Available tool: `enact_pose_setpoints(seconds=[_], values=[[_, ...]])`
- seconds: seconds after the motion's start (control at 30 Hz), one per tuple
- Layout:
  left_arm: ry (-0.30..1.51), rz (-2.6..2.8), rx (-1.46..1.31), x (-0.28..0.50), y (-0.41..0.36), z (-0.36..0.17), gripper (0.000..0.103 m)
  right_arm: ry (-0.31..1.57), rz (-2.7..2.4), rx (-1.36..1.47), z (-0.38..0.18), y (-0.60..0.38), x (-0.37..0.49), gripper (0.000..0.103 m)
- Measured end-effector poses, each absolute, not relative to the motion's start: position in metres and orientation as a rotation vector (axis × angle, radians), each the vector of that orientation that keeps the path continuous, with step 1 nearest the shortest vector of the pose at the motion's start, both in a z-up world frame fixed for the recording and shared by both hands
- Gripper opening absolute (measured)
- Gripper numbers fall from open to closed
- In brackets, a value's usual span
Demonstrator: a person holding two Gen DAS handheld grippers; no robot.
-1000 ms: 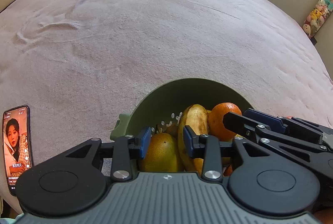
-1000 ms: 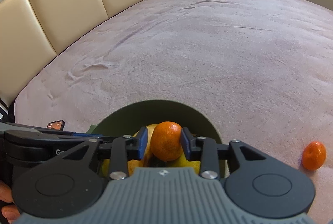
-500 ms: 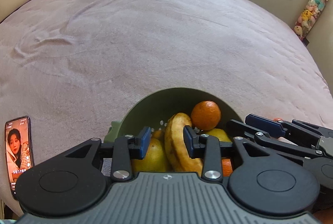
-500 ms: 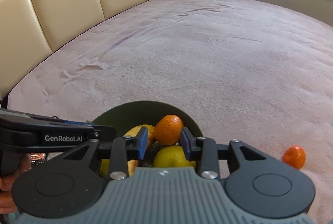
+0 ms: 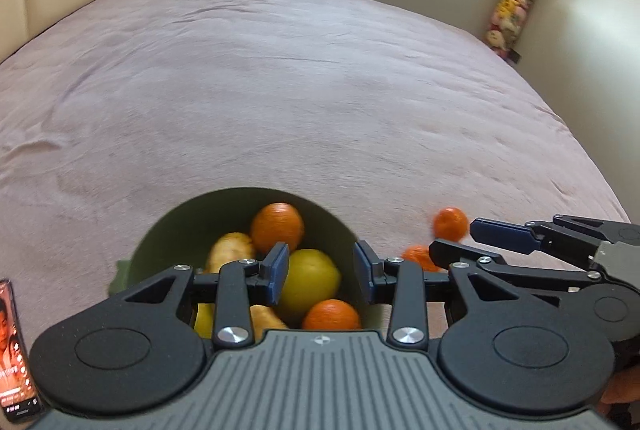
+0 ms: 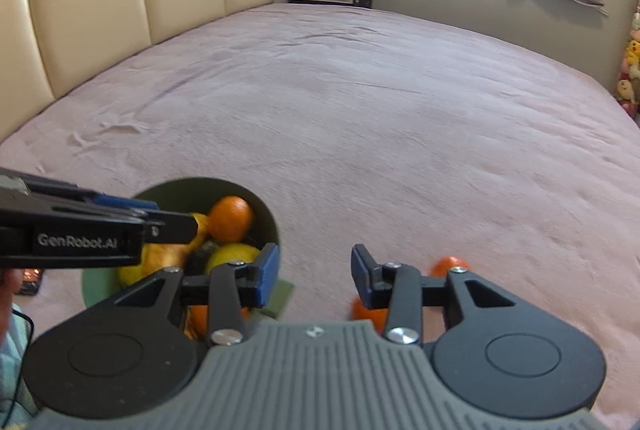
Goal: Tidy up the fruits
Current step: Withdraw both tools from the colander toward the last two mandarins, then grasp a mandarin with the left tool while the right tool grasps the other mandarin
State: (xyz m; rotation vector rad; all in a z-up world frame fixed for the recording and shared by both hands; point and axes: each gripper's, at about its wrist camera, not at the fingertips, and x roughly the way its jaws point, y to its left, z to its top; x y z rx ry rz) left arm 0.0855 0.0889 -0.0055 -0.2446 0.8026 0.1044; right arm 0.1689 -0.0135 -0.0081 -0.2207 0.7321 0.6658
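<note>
The phone (image 5: 14, 354) is running off the picture's left edge. Gripper fingers are hiding parts of two oranges (image 6: 366, 311) near the bed's (image 6: 360, 118) near edge.

A matt, napped cloth cover (image 6: 360, 118) is seen over the bed. The headboard (image 6: 120, 6) looks like smooth, faintly glossy leather. The bowl (image 5: 192, 226) appears as matt green plastic. On the right tool (image 6: 314, 272), black plastic arms, shiny metal screws and ribbed grey housing are shown.
</note>
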Motion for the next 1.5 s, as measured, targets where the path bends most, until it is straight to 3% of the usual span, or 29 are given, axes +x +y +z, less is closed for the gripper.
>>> enact_pose_setpoints(seconds=[0.5,0.77,0.87,1.5], values=[[0.774,-0.117,0.028,0.106,0.001,-0.026,0.043,0.827,0.483,-0.159,-0.045,-0.094,0.191,0.038],[0.768,-0.175,0.052,0.123,-0.016,-0.045,0.059,0.851,0.457,-0.113,-0.059,-0.105,0.208,0.039],[0.783,-0.181,0.055,0.129,-0.02,-0.052,0.062,0.859,0.447,-0.085,-0.064,-0.108,0.217,0.044],[0.906,-0.078,0.205,0.165,-0.043,-0.092,0.062,0.895,0.469,-0.069,-0.091,-0.083,0.261,0.046]])
